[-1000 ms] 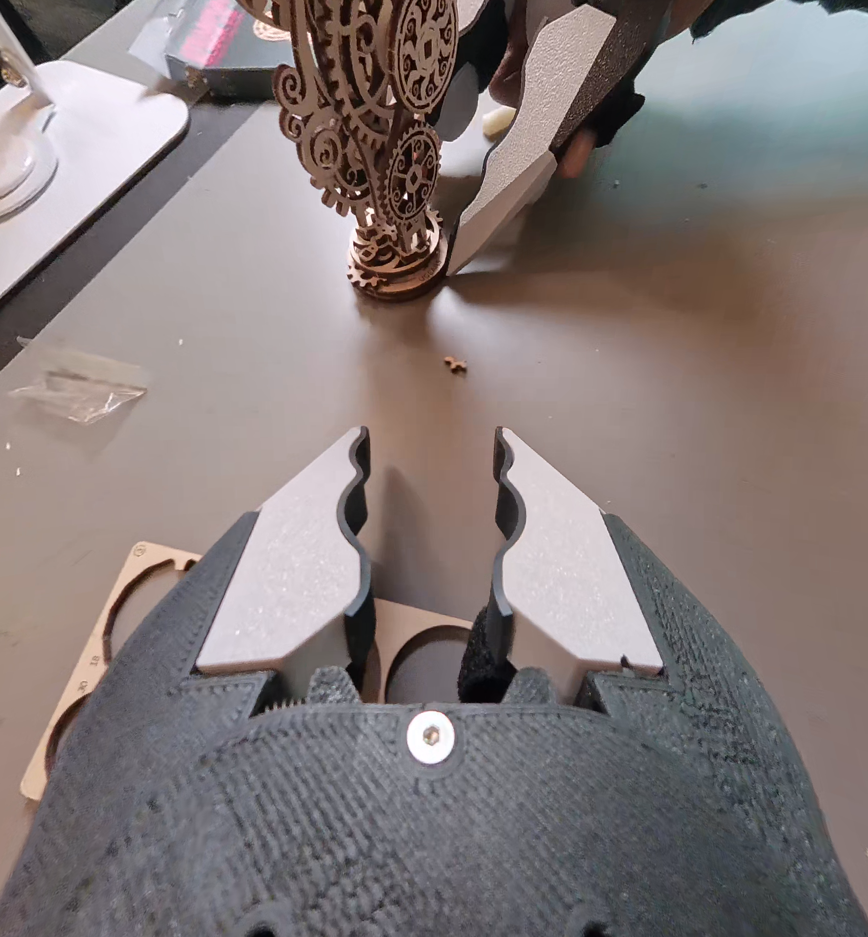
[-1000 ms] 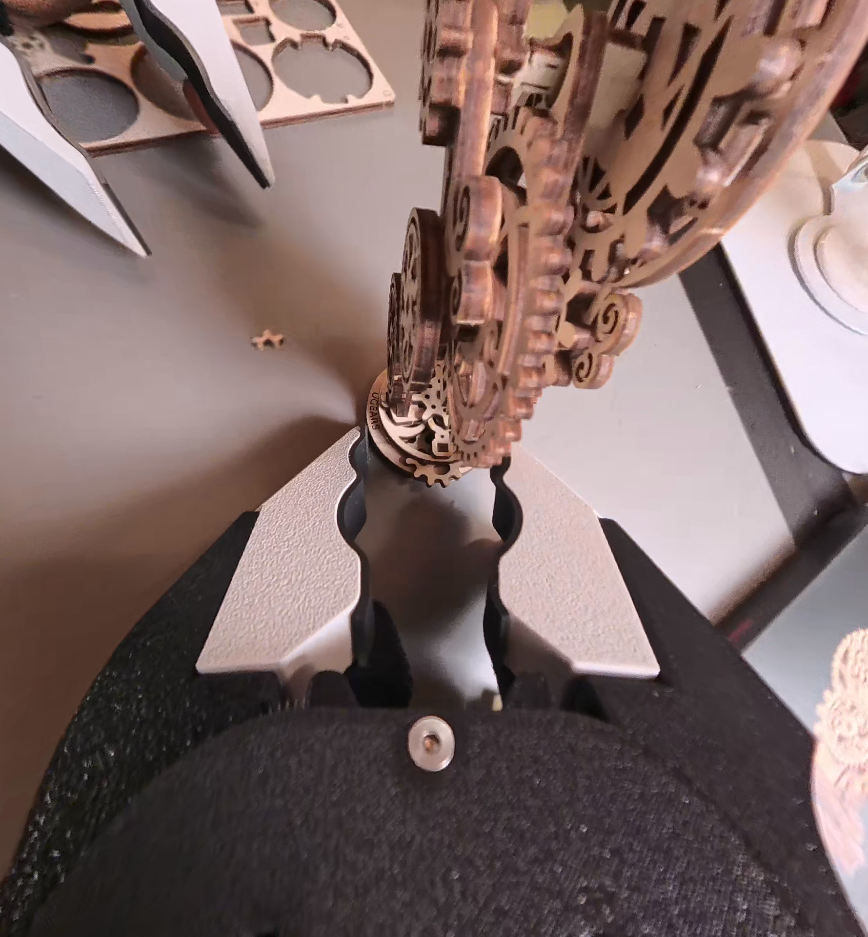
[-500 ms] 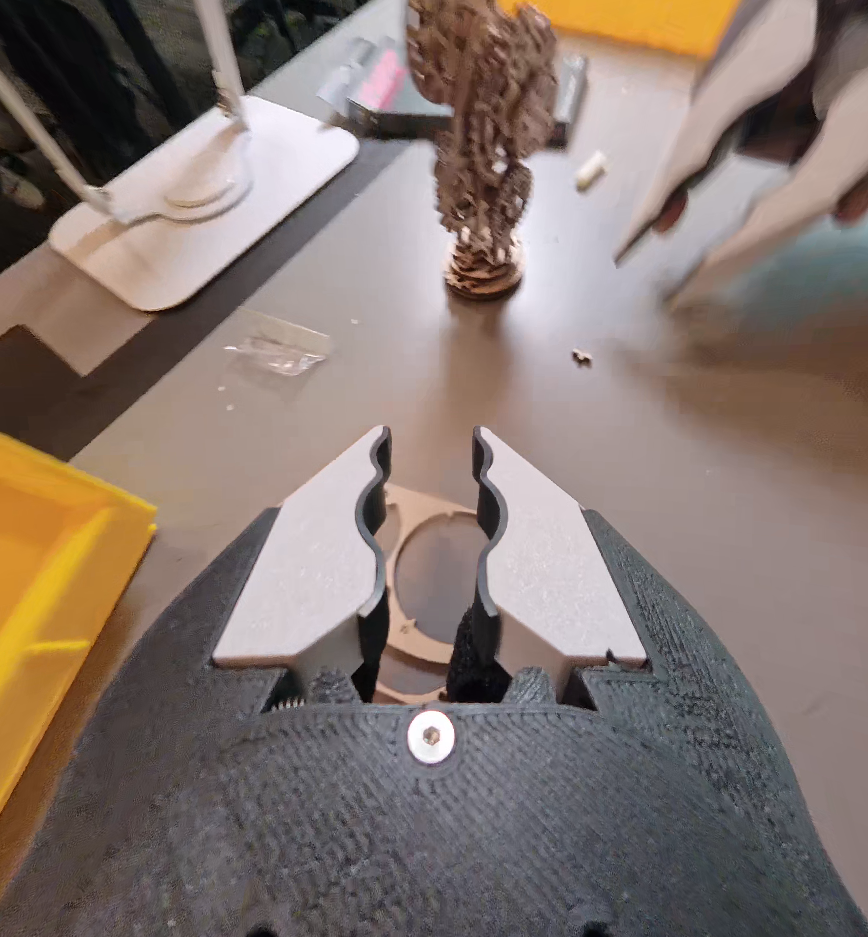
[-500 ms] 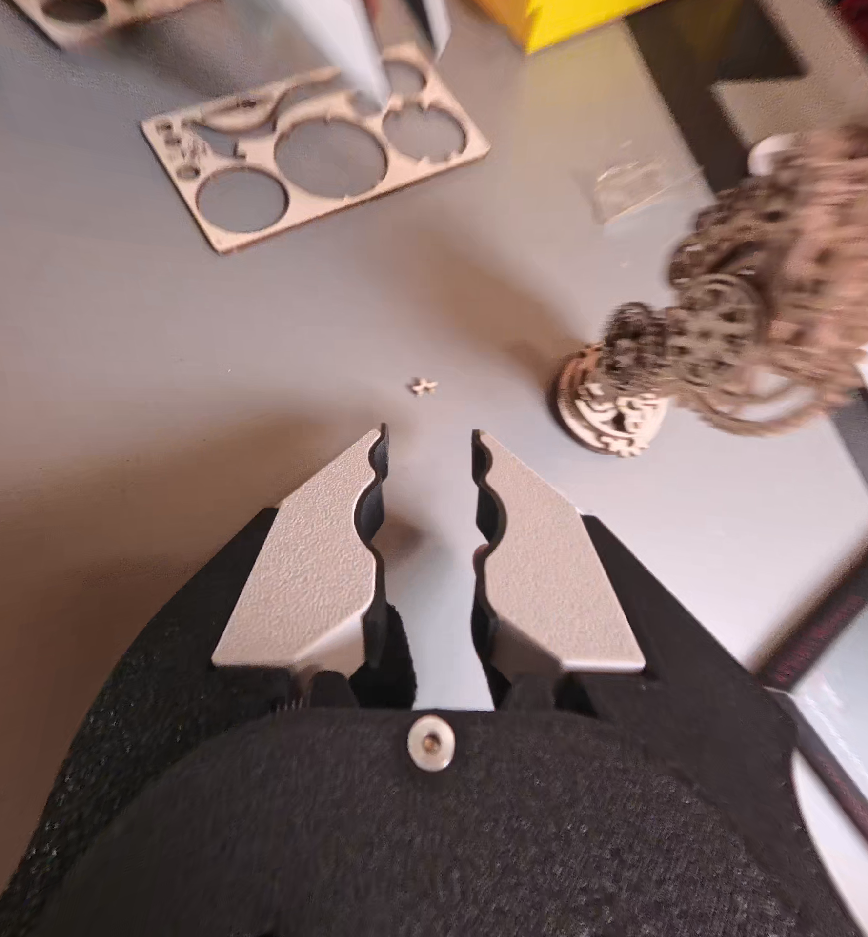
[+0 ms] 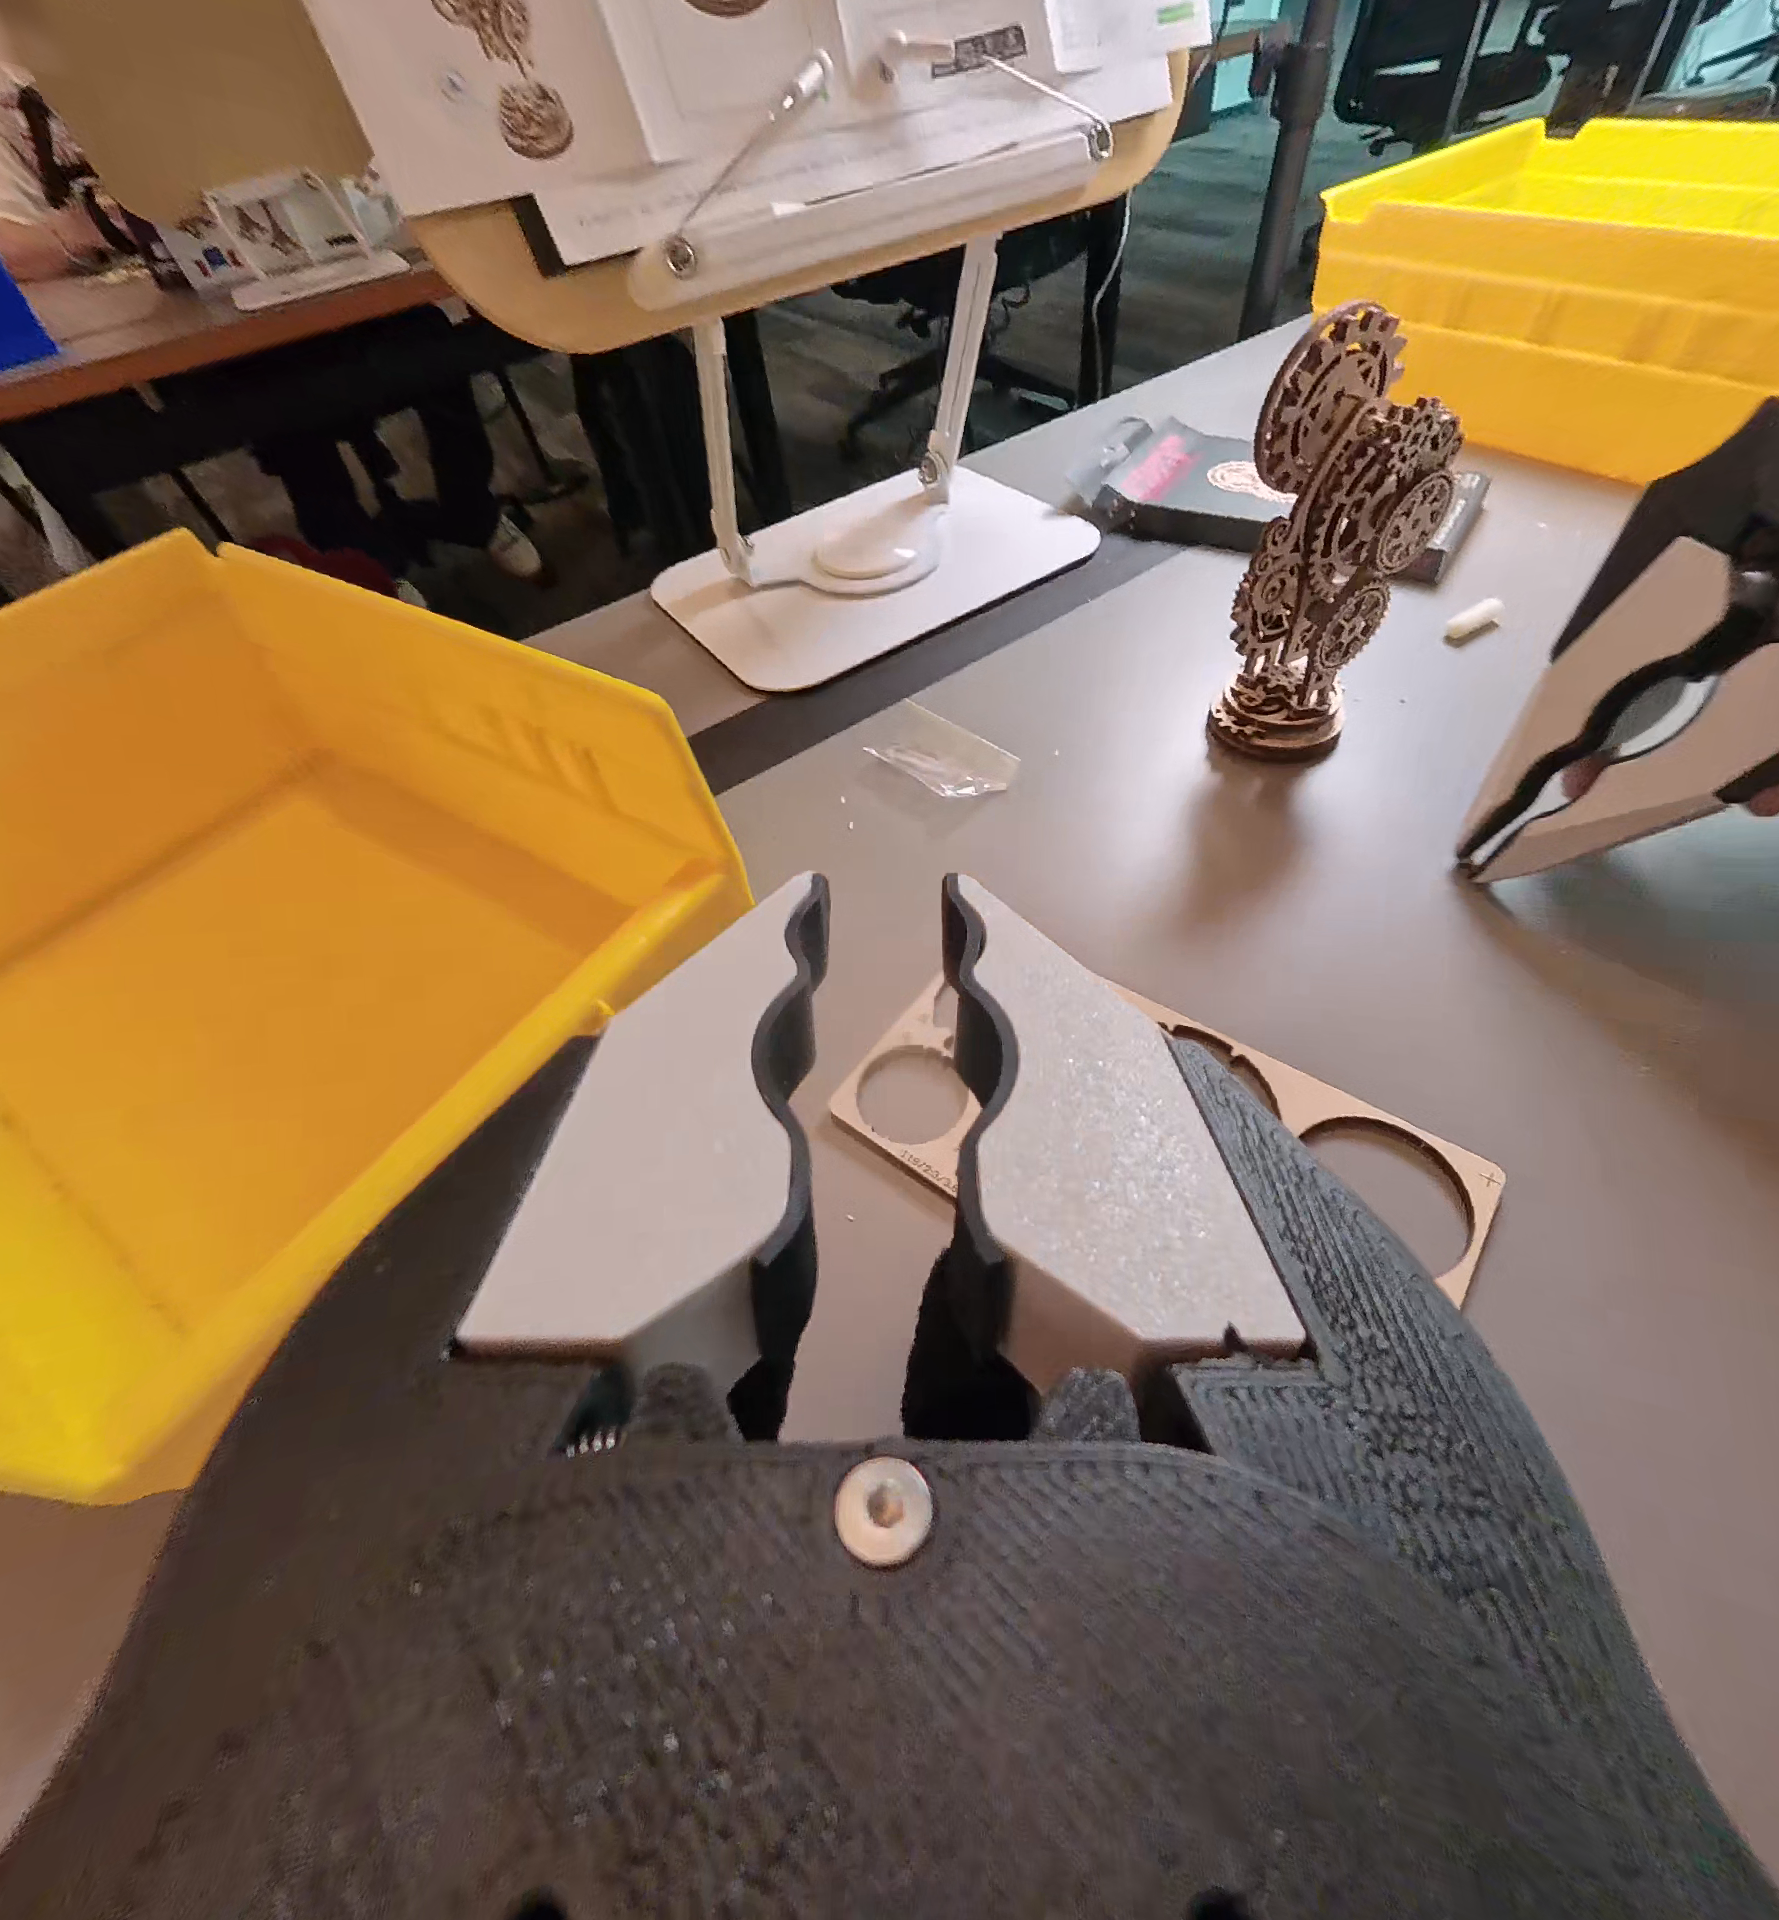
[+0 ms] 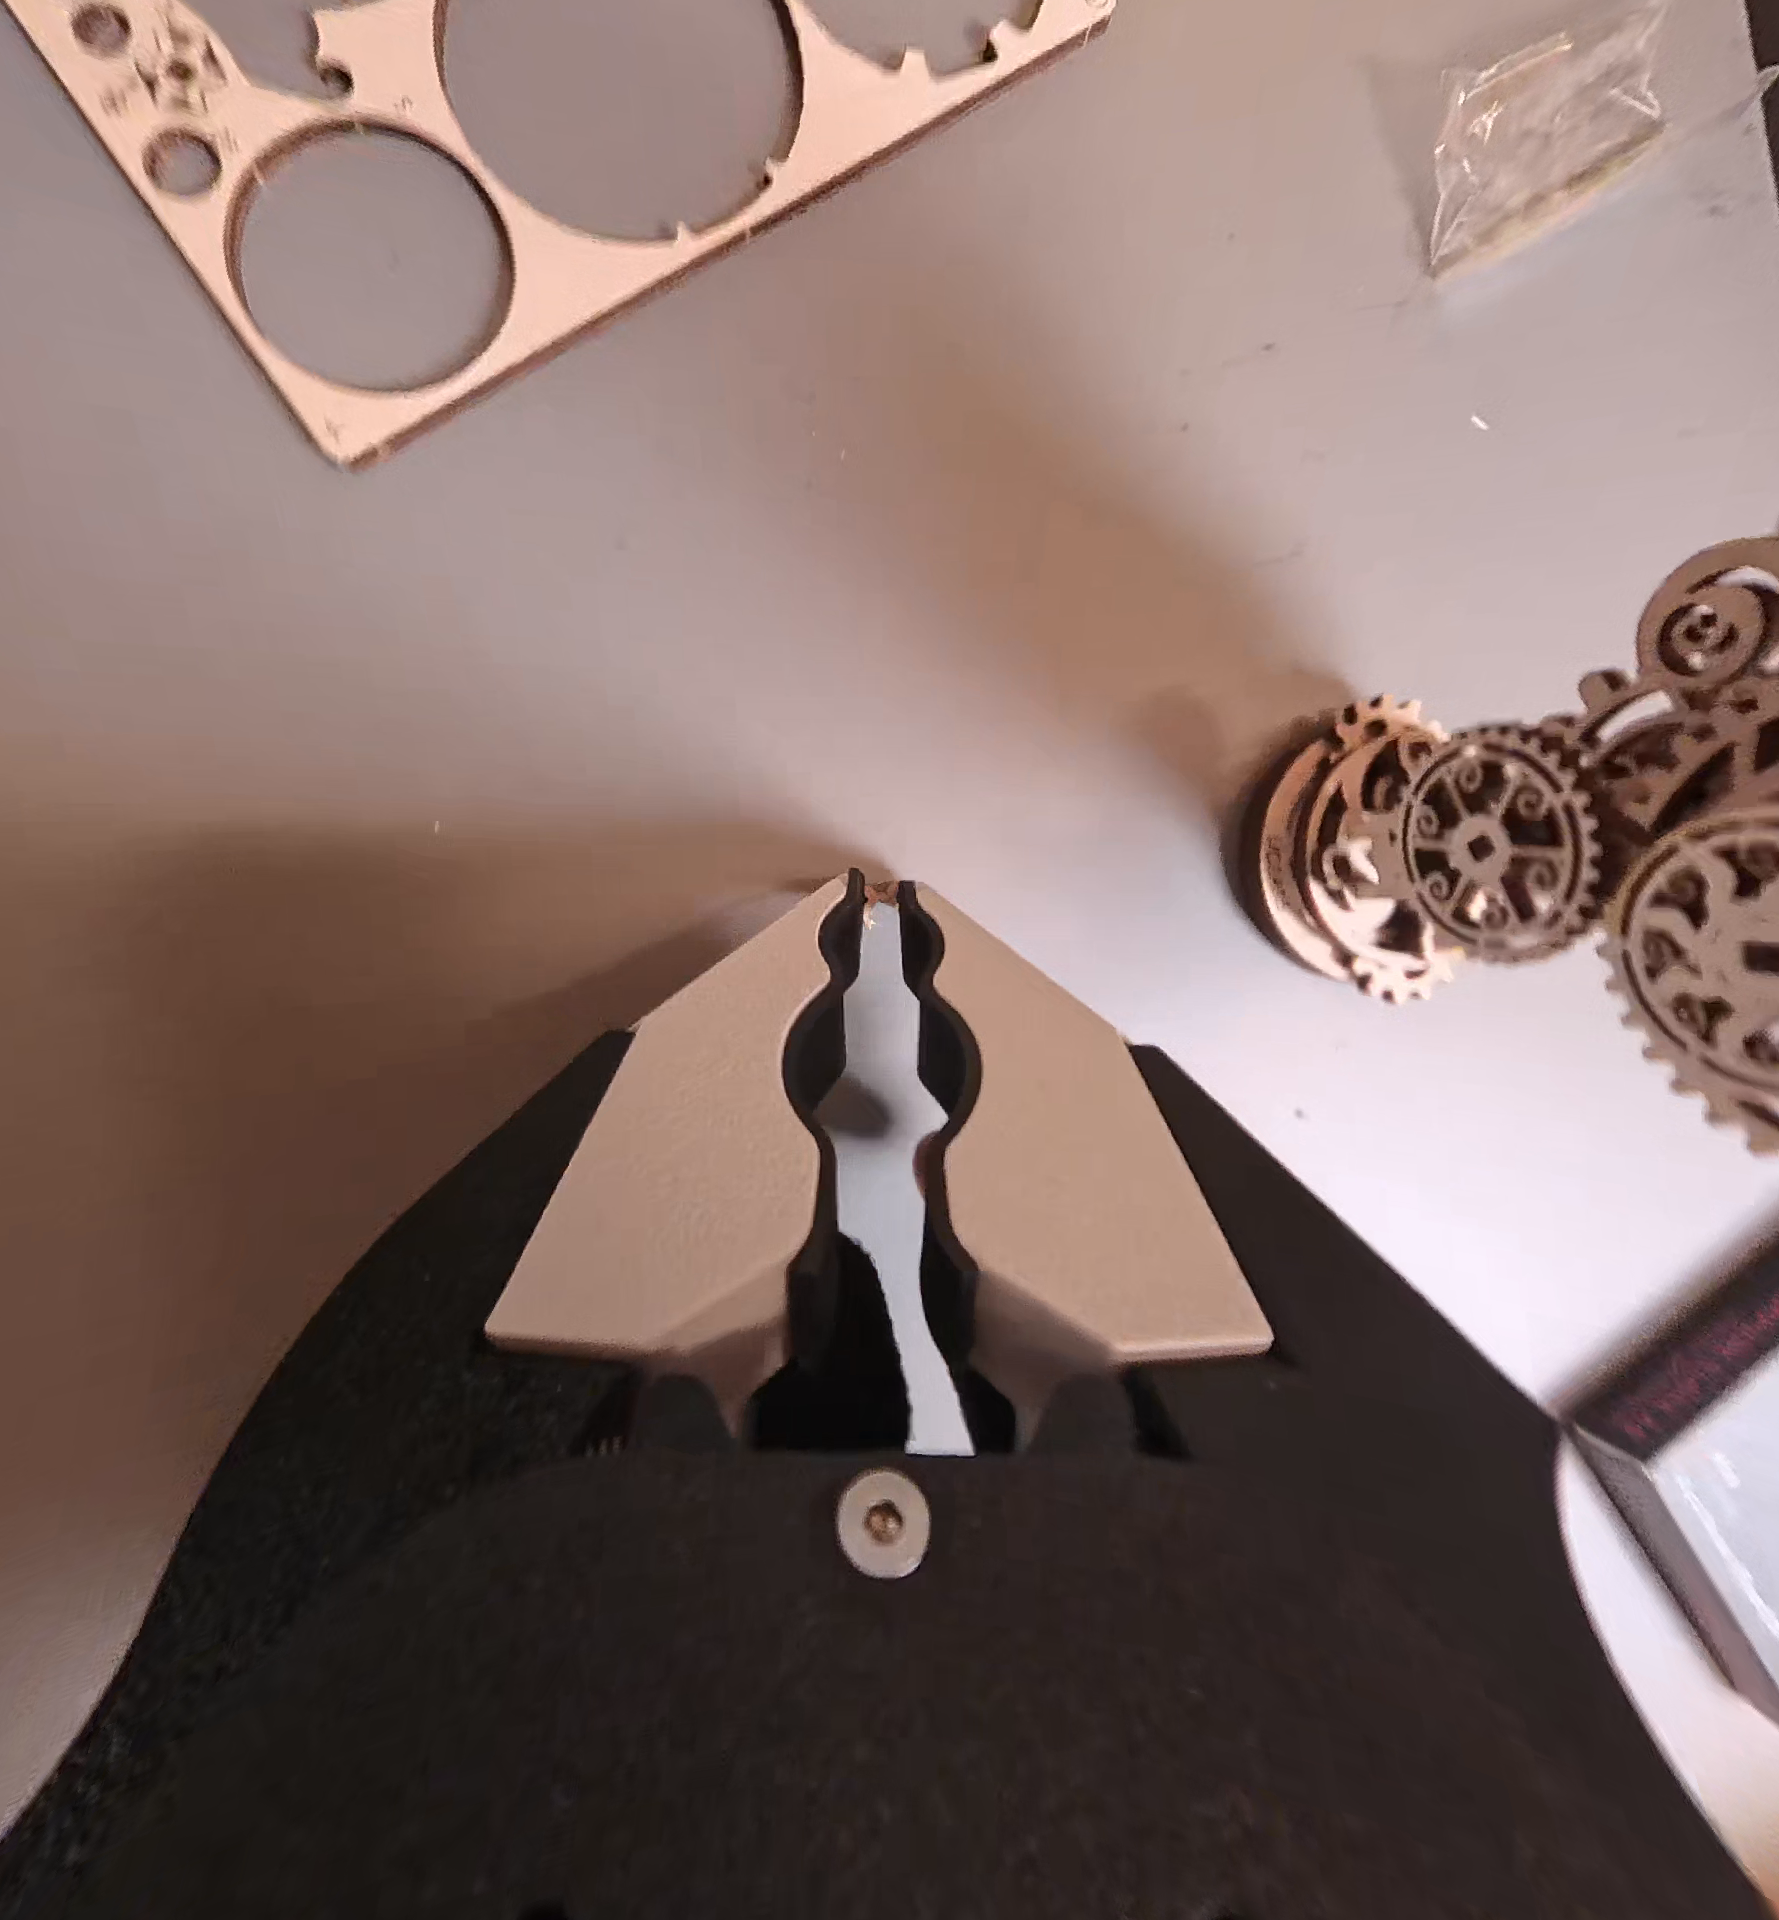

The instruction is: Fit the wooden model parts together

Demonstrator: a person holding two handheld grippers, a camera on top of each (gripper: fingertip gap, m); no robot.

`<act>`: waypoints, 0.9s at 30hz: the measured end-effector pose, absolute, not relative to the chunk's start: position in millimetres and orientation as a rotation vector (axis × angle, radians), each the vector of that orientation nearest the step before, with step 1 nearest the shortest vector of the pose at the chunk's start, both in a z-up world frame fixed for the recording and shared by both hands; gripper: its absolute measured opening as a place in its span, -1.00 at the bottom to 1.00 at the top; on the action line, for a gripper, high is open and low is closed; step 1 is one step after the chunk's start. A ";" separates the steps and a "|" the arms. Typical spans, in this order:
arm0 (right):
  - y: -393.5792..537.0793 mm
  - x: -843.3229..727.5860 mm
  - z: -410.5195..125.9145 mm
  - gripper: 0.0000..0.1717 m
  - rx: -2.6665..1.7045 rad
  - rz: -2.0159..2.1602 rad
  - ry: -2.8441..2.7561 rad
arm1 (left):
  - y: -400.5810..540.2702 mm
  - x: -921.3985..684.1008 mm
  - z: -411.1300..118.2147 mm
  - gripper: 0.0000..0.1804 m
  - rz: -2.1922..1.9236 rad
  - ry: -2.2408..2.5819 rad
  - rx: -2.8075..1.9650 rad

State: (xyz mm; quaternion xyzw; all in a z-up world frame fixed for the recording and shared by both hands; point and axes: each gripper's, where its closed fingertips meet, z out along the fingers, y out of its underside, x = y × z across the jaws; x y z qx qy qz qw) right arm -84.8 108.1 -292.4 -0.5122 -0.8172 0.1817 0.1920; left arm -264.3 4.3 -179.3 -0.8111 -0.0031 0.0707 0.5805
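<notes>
Pulling back from the gear model [image 5: 1326,540]: a second ago the right gripper [image 6: 877,896] stood open at its base; the model now stands alone on the grey table [image 5: 1280,1039], well to its right. Left gripper [image 5: 883,896] has swung toward the yellow bin [image 5: 241,935], jaws partly open, nothing between them, punched-out wooden sheet [image 5: 1384,1195] below. Right jaws have narrowed from open to nearly closed, tips pinching a tiny wooden piece [image 6: 879,900] at table level. Likely the next part to fit.
</notes>
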 end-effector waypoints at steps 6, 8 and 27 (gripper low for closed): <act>168.8 -28.7 -193.1 -0.94 -1.517 0.510 -1.920 | -10.7 -271.2 -175.7 -0.81 0.252 -0.002 -1.883; 221.8 6.0 -157.7 -0.94 -1.615 0.418 -1.737 | -14.5 -270.8 -171.1 -0.82 0.258 -0.002 -1.865; 119.9 10.9 -158.2 -0.59 -1.342 0.781 -1.780 | -73.3 -247.7 -169.1 -0.82 0.210 -0.116 -1.779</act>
